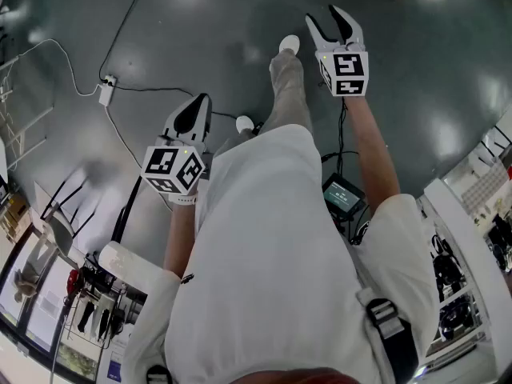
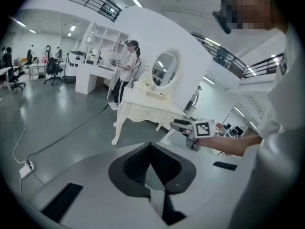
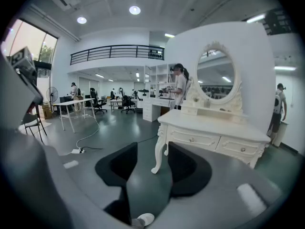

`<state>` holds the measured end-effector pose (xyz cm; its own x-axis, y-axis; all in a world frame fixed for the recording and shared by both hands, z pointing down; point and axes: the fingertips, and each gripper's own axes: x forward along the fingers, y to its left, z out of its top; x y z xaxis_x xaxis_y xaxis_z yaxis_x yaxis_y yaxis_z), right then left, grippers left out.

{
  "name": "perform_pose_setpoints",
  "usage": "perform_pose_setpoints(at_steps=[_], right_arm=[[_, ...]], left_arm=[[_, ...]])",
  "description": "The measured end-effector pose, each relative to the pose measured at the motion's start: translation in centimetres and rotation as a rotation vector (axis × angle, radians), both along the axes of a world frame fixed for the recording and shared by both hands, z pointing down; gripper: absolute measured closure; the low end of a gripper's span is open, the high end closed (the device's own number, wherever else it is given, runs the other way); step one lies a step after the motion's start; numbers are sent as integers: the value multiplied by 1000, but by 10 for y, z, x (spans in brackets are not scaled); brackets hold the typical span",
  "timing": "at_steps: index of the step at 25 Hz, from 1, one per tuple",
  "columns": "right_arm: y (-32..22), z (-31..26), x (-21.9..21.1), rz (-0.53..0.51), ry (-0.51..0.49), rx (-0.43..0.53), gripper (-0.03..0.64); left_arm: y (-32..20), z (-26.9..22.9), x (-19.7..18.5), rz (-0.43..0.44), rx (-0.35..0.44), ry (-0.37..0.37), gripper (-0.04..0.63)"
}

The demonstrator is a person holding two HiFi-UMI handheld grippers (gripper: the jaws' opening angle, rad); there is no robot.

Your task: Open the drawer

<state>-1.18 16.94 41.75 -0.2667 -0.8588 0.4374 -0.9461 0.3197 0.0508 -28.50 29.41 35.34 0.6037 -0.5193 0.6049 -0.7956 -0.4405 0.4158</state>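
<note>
A white dressing table point(image 3: 214, 128) with an oval mirror point(image 3: 217, 78) stands some way ahead on the grey floor. Two drawers with small knobs sit under its top, the left drawer point(image 3: 193, 139) and the right drawer point(image 3: 240, 149); both look closed. My right gripper point(image 3: 152, 149) point(image 1: 322, 13) is held out toward it, open, with only floor between its fingers. My left gripper point(image 2: 151, 145) point(image 1: 198, 101) is lower and closer to my body, its fingertips together on nothing. In the left gripper view the table point(image 2: 147, 106) lies beyond the right gripper point(image 2: 183, 125).
A power strip point(image 1: 106, 86) and its cable lie on the floor to my left. A person point(image 3: 180, 92) stands beside the table near white shelving point(image 3: 155, 87). Desks and office chairs point(image 3: 78, 104) fill the far hall. My shoe point(image 1: 289, 45) steps forward.
</note>
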Motion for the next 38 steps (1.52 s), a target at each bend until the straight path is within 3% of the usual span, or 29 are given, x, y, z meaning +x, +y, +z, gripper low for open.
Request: perform_pose_setpoints(at_steps=[4, 8, 12, 19, 29, 38], right_arm=[[135, -75, -55, 29, -34, 54, 588], [238, -120, -97, 72, -76, 14, 604], [290, -141, -105, 101, -98, 30, 604], [308, -181, -95, 157, -256, 134, 605], [303, -198, -26, 155, -209, 191, 606], [299, -187, 19, 131, -162, 190, 606]], left_arm=[[45, -19, -12, 33, 83, 69, 586], [96, -54, -5, 113, 133, 136, 586], [125, -76, 11, 141, 178, 173, 586], [147, -103, 41, 158, 213, 208, 586], [146, -129, 119, 163, 267, 189, 586], [139, -129, 157, 151, 282, 149, 586]])
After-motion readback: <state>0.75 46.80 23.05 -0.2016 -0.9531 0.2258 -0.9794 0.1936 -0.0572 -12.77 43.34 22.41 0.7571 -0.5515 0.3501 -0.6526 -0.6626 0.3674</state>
